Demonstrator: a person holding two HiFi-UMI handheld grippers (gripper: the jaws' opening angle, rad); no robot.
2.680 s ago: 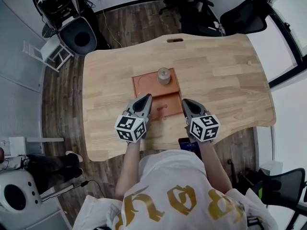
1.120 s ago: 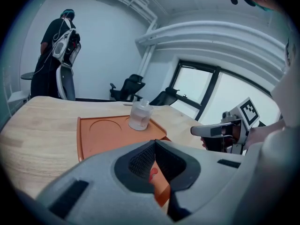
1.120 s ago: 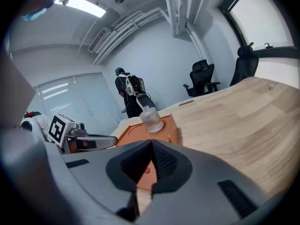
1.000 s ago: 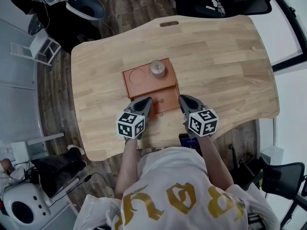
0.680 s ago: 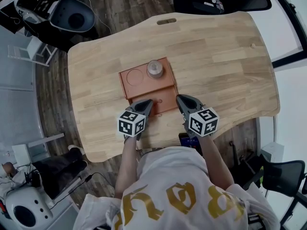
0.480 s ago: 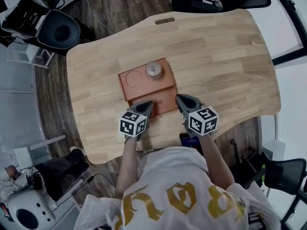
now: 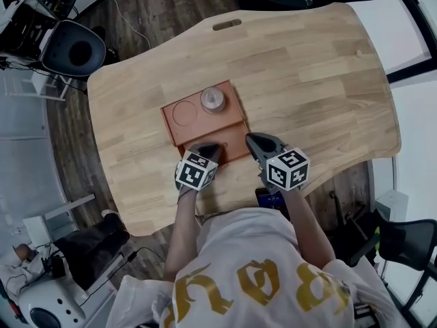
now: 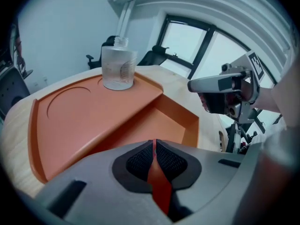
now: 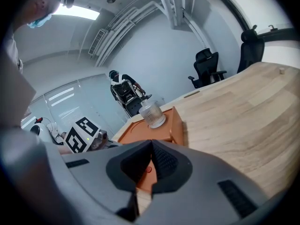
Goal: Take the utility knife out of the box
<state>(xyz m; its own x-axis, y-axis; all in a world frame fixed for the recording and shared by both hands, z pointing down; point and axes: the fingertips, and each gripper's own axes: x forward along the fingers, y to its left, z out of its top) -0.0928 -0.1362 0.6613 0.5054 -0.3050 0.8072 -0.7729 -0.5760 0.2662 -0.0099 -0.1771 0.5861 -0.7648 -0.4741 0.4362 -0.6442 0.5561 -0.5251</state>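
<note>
Head view showed the left gripper [image 7: 210, 146] poised over the near recess of the orange box [image 7: 171, 132], jaws pressed together on nothing I could name. The left gripper view gave only a reddish sliver through their slit, which I could not tell from the box floor. The right gripper [image 7: 251, 139] hung just beside the box's near right corner, likewise clenched and empty. Risks, in my judgement: going down with jaws unopened would strike or shove the box, and a shoved box could topple the clear jar [image 7: 213, 100] standing on its raised shelf. The utility knife I could not positively identify. It presumably lay in the recess; a small red dot [image 9: 147, 169] there, glimpsed through the right gripper's slit, was the only candidate, too small to describe.
</note>
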